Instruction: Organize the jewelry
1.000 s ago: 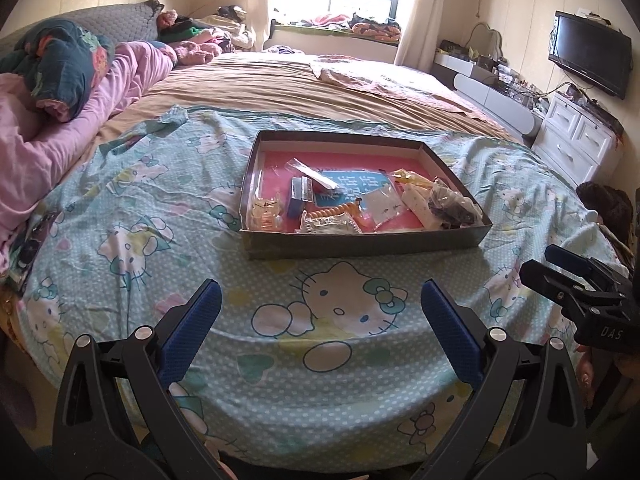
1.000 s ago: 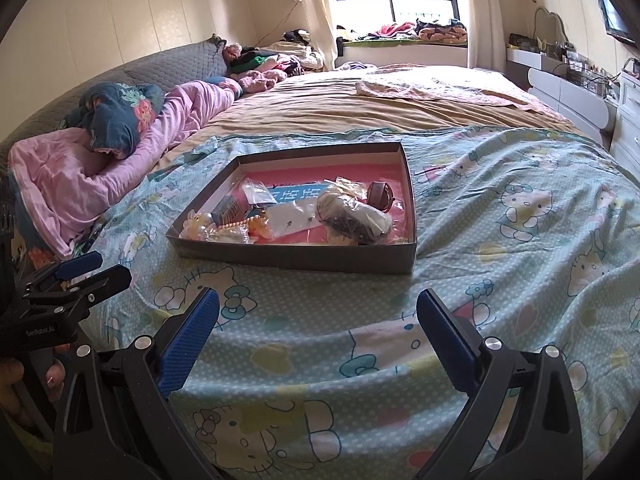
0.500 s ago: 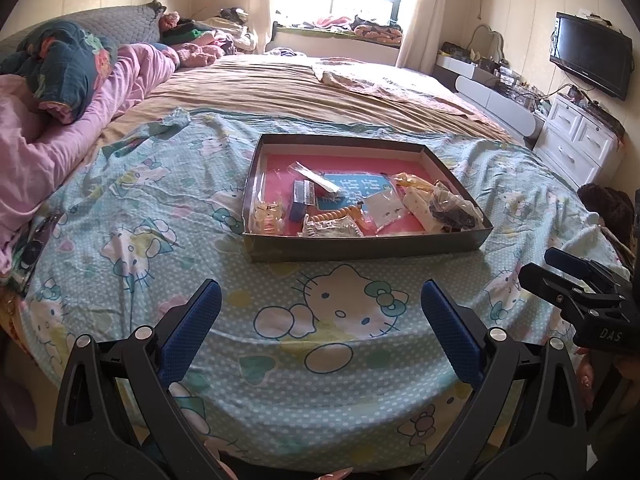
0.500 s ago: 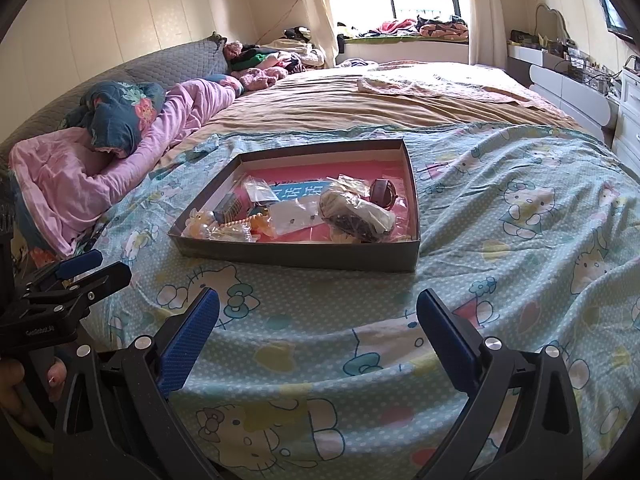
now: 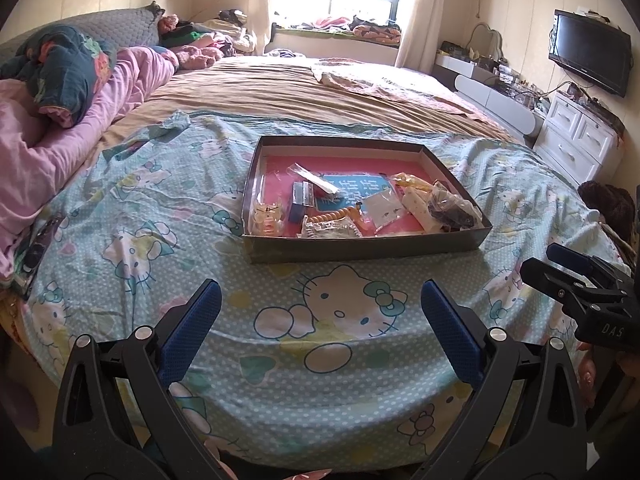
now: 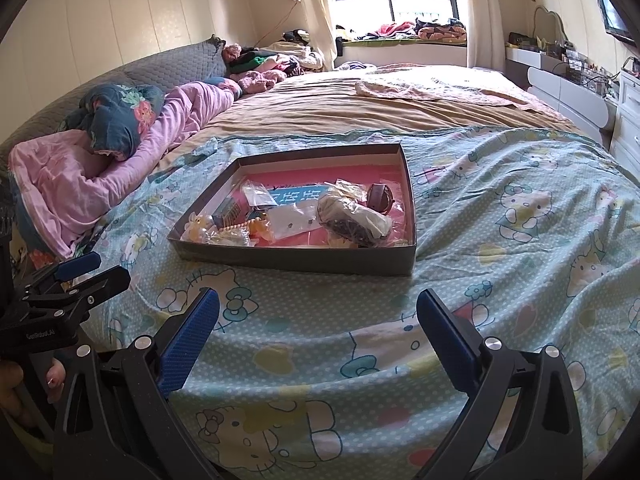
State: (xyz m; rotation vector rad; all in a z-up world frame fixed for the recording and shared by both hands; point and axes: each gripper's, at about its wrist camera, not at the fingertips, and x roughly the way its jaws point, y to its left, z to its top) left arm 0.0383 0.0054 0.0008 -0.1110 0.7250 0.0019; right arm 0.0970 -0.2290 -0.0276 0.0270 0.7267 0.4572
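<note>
A shallow grey cardboard box with a pink floor lies on the bed's cartoon-cat sheet. Inside are several small plastic bags of jewelry: a yellowish bag at the near left, an orange coil piece, a dark beaded bundle at the right, and a brown round case. My left gripper hovers open over the sheet, short of the box. My right gripper is open too, nothing between its blue pads. Each gripper shows at the edge of the other's view.
A pink quilt and dark floral pillow pile up at the left of the bed. A tan blanket covers the far half. A white dresser and wall TV stand at the right. A phone-like object lies at the left edge.
Both grippers have eased slightly forward toward the box, which sits a little larger and lower in view. Both stay open and hold nothing.
</note>
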